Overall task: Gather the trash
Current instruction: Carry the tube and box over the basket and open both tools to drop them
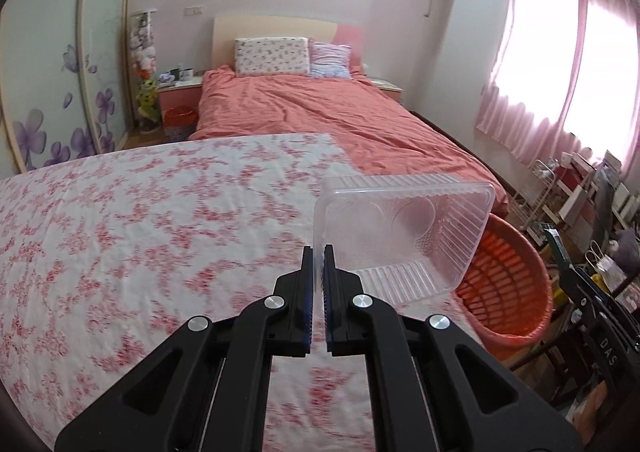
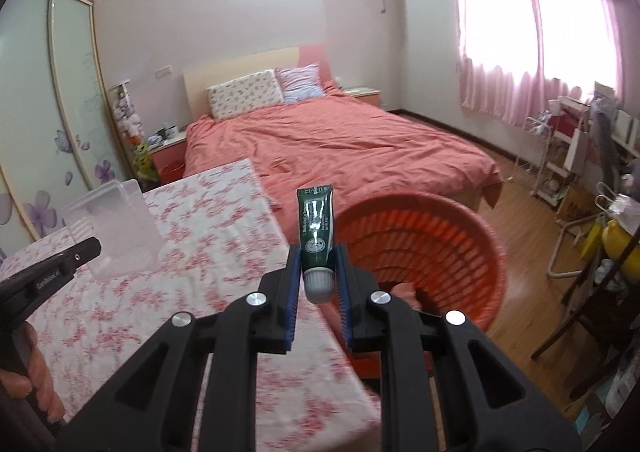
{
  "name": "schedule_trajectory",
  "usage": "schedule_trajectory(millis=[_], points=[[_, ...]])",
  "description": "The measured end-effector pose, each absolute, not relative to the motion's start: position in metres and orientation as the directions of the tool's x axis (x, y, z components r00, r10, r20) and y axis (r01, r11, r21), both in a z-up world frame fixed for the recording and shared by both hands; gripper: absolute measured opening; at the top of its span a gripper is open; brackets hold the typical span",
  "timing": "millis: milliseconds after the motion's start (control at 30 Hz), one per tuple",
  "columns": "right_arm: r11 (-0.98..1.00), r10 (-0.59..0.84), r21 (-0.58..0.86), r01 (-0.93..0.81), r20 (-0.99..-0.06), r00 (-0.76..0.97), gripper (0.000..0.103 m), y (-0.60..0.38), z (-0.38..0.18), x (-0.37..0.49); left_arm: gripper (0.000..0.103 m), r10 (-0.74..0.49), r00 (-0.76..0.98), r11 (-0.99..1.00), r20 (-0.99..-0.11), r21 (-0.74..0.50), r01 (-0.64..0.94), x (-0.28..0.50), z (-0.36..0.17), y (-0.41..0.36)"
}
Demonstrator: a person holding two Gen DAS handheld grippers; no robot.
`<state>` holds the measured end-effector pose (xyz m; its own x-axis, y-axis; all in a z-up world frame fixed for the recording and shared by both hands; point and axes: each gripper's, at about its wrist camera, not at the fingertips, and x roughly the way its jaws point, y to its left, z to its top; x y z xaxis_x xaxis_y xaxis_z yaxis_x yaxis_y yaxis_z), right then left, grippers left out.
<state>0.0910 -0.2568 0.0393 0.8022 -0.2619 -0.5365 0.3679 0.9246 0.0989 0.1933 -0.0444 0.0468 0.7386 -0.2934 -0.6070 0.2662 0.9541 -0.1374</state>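
My left gripper (image 1: 318,252) is shut on the rim of a clear plastic tray (image 1: 404,232), which it holds lifted over the right edge of the floral-cloth table (image 1: 140,232). The same tray (image 2: 114,228) and left gripper (image 2: 86,250) show at the left of the right wrist view, with a hand below them. My right gripper (image 2: 317,252) is shut on a dark green tube (image 2: 316,224) with a white cap, which stands upright between the pads. An orange slatted basket (image 2: 420,252) stands on the floor just right of the table, beyond the tube. The basket (image 1: 508,276) lies partly behind the tray.
A bed with a salmon cover (image 2: 340,140) lies beyond the table. Racks, bags and chair legs (image 2: 580,252) crowd the wooden floor at the right under pink curtains. A nightstand (image 1: 178,92) and a small orange bin (image 1: 180,118) sit by the wardrobe.
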Motion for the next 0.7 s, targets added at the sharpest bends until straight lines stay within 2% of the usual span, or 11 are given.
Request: schedule_trajectory(millis=[333, 700], points=[[0.888, -0.360, 0.062, 0.456, -0.524, 0.772, 0.018, -0.295, 0.028, 0.074, 0.004, -0.321, 0.720, 0.940, -0.615, -0.116, 0.321, 0.184, 0.039, -0.094], [0.869, -0.367, 0.099, 0.485, -0.529, 0.766, 0.018, -0.329, 0.012, 0.074, 0.004, -0.358, 0.678, 0.920, -0.642, -0.119, 0.373, 0.181, 0.024, -0.141]])
